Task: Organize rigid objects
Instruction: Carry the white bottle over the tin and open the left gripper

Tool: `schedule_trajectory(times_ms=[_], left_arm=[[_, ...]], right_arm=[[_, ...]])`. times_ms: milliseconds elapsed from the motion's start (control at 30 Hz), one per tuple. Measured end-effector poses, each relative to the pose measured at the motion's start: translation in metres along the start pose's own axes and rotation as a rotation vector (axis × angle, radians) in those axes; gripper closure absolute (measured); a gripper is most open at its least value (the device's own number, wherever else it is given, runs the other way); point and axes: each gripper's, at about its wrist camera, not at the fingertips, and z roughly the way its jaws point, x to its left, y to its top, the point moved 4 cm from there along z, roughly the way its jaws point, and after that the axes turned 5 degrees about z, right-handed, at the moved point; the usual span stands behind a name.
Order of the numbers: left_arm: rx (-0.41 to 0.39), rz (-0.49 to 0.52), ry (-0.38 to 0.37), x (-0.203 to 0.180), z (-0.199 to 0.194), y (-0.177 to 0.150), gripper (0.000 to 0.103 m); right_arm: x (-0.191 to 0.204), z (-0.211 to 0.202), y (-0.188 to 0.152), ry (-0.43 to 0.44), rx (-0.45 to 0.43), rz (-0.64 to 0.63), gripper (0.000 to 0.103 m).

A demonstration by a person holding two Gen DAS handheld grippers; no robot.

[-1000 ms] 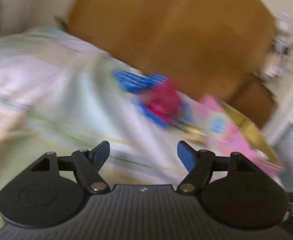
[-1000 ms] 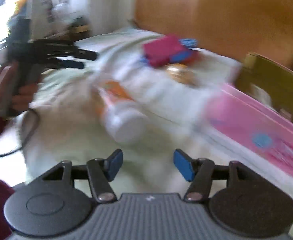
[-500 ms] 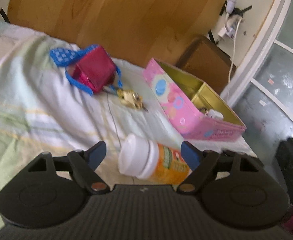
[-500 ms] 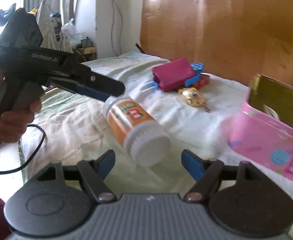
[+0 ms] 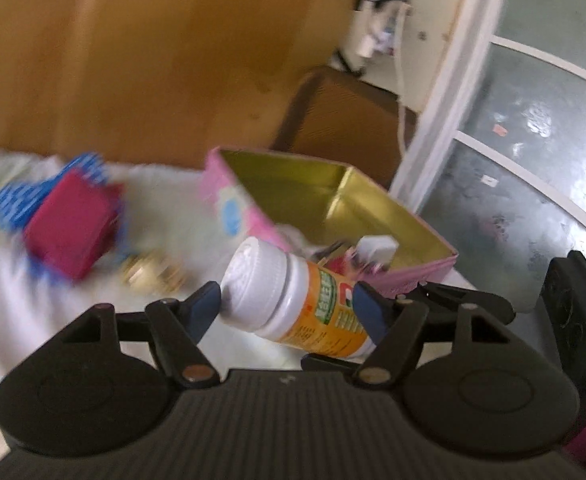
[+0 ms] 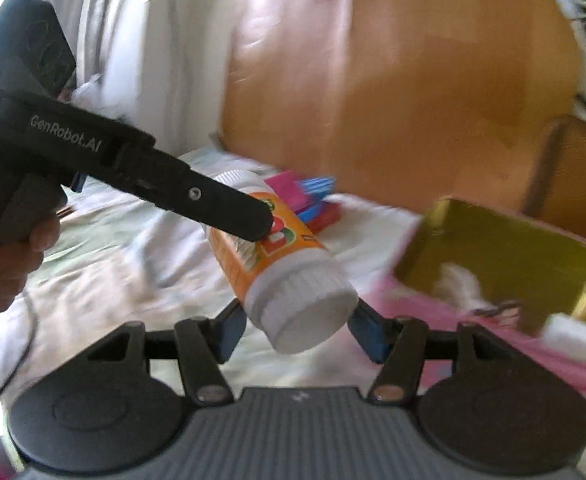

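An orange-labelled bottle [image 5: 313, 304] with a white cap hangs above the bedsheet, close to the open pink tin [image 5: 245, 208]. My left gripper [image 5: 287, 308] is closing; one pad touches the cap and the other the label. In the right wrist view the bottle [image 6: 277, 256] points its white end at the camera. My right gripper [image 6: 297, 320] is closing, both blue pads against that end. The left gripper's black finger [image 6: 213, 204] lies across the label. A magenta box [image 5: 69, 228] on blue pieces and a gold trinket [image 5: 149, 272] lie on the sheet.
The tin's gold inside [image 6: 493, 252] holds a small white item [image 6: 569, 336] and other bits. A wooden headboard [image 5: 153, 60] stands behind the bed, with a brown cabinet [image 5: 349, 120] and a glass door [image 5: 533, 160] to the right. A person's hand [image 6: 5, 264] grips the left handle.
The bottle has come up off the sheet and nearer the tin. My right gripper's pads have closed in on its white end, and the left pads have narrowed onto it.
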Motion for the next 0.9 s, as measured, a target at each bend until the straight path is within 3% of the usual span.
schedule_trajectory(times_ms=[167, 333, 433, 500, 567, 767, 900], left_arm=[[-0.006, 0.063, -0.035, -0.03, 0.056, 0.028, 0.028], [0.003, 0.034, -0.04, -0.039, 0.098, 0.043, 0.025], [0.043, 0.024, -0.009, -0.04, 0.123, 0.045, 0.025], [0.066, 0.029, 0.034, -0.042, 0.137, 0.044, 0.024], [0.09, 0.035, 0.081, -0.042, 0.147, 0.039, 0.024], [0.094, 0.044, 0.121, -0.04, 0.147, 0.028, 0.024], [0.056, 0.052, 0.127, -0.043, 0.127, 0.028, 0.024]], right_arm=[[-0.056, 0.003, 0.006, -0.1, 0.016, 0.055, 0.046], [-0.102, 0.018, 0.012, -0.123, 0.04, 0.138, 0.046], [-0.121, 0.037, 0.011, -0.167, 0.077, 0.189, 0.047], [-0.133, 0.048, 0.01, -0.239, 0.084, 0.226, 0.05], [-0.142, 0.057, 0.007, -0.311, 0.076, 0.25, 0.047], [-0.148, 0.05, -0.004, -0.347, 0.021, 0.304, 0.046], [-0.141, 0.035, -0.004, -0.338, -0.017, 0.333, 0.046]])
